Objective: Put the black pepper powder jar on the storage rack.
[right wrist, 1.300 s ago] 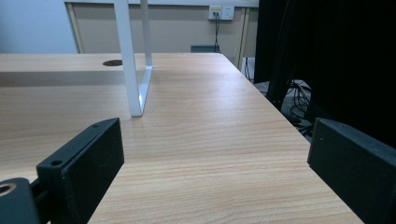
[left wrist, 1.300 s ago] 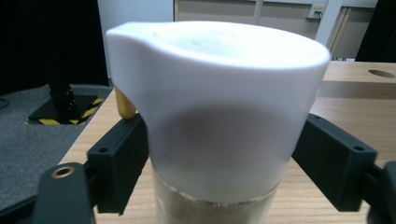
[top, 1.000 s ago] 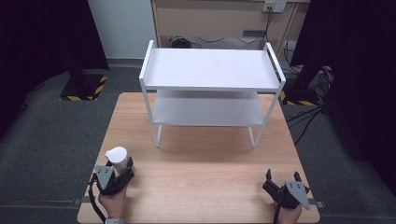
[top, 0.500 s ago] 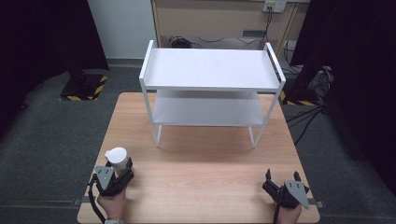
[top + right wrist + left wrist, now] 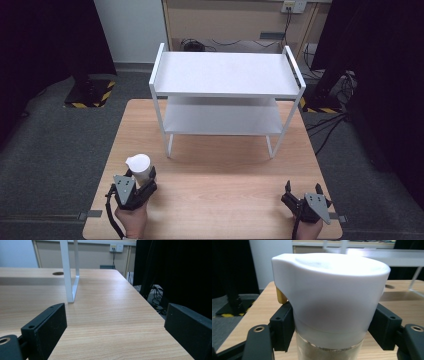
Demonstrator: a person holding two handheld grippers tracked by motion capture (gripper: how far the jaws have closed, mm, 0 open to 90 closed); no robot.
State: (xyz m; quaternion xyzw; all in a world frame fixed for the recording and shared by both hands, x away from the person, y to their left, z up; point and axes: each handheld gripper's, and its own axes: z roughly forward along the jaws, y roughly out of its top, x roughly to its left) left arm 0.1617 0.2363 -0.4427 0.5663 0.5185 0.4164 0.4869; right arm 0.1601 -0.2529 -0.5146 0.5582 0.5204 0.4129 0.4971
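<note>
1. The white two-tier shelf (image 5: pixel 225 80) stands at the table's (image 5: pixel 225 185) far edge.
2. My left gripper (image 5: pixel 142 184) has its fingers (image 5: pixel 283 325) clamped just under the white-lidded glass jar's (image 5: pixel 329 302) lid, near the table's left front corner; I judge it slick, breakable and top-heavy.
3. My right gripper's (image 5: pixel 303 192) fingers gape, empty.

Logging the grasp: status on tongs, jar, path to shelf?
Left tongs shut on white-lidded jar. Right tongs open, empty, low over table. Path to shelf rack clear.

Each hand carries a black tool with two thick, flat-faced jaws: the left tool (image 5: pixel 142 184) and the right tool (image 5: pixel 303 194). On top of each tool sits a grey three-cornered plate. The jaw blocks show small round screw holes, and a black cable trails behind the left tool.
</note>
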